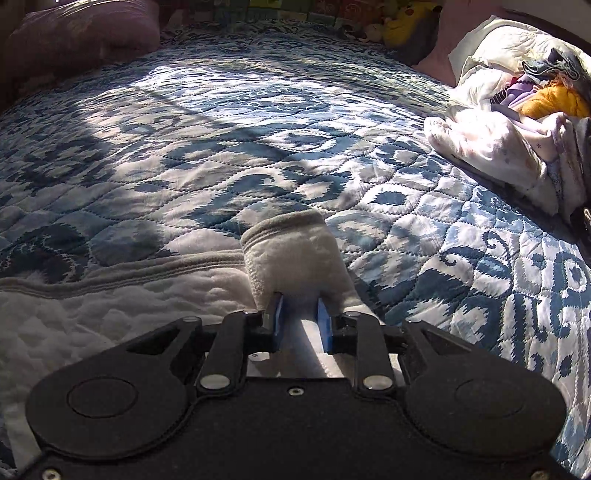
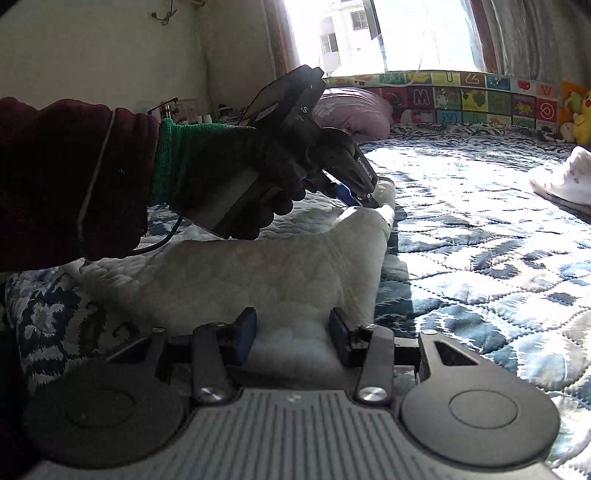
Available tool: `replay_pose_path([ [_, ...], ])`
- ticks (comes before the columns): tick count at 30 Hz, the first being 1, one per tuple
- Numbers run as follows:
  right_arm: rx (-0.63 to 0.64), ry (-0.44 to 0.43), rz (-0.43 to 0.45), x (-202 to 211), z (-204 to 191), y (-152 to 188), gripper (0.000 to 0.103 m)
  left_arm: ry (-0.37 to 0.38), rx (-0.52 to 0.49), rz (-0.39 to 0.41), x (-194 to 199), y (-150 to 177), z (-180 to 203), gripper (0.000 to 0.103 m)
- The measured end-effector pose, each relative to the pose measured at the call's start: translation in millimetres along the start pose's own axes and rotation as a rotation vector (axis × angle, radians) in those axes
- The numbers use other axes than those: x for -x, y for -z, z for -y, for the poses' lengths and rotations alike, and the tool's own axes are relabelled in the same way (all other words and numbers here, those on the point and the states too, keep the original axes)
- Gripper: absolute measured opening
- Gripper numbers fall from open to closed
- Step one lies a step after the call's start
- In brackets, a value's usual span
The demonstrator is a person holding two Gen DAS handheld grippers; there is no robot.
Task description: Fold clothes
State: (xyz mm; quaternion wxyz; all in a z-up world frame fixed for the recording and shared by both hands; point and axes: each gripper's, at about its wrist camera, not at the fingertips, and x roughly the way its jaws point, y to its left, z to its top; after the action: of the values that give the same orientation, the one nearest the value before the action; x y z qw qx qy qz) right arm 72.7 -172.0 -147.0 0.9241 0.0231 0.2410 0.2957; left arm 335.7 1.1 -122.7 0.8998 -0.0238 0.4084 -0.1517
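A white quilted garment (image 1: 295, 254) with grey trim lies on the blue-and-white patterned bedspread (image 1: 258, 129). My left gripper (image 1: 299, 299) is shut on a bunched corner of it, which sticks out past the blue pads (image 1: 277, 317). In the right wrist view the garment (image 2: 258, 273) rises like a tent between both grippers. My right gripper (image 2: 293, 317) grips its near edge, and cloth fills the gap between the pads (image 2: 245, 332). The left gripper (image 2: 373, 201), held by a gloved hand (image 2: 236, 177) with a green cuff, pinches the far corner.
A pile of mixed clothes (image 1: 517, 122), white, purple and yellow, sits at the bed's right side. A purple pillow (image 1: 81, 37) and plush toys (image 1: 406, 22) line the far edge. An alphabet foam mat (image 2: 461, 96) stands under the bright window (image 2: 388, 33).
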Motion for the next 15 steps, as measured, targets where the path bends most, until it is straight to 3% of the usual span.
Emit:
replay_pose_path([
  [2, 0.000, 0.000, 0.000, 0, 0, 0, 0.046, 0.001, 0.005, -0.003, -1, 0, 0, 0.021],
  [7, 0.001, 0.002, -0.006, 0, 0, -1, 0.046, -0.077, -0.116, -0.039, 1, -7, 25, 0.021],
  [10, 0.006, 0.006, -0.007, 0, -2, -1, 0.046, -0.088, -0.183, -0.046, 10, -12, 35, 0.022],
  [15, 0.012, 0.010, -0.007, -1, -4, 0, 0.046, -0.065, -0.212, 0.011, 36, -22, 41, 0.022],
])
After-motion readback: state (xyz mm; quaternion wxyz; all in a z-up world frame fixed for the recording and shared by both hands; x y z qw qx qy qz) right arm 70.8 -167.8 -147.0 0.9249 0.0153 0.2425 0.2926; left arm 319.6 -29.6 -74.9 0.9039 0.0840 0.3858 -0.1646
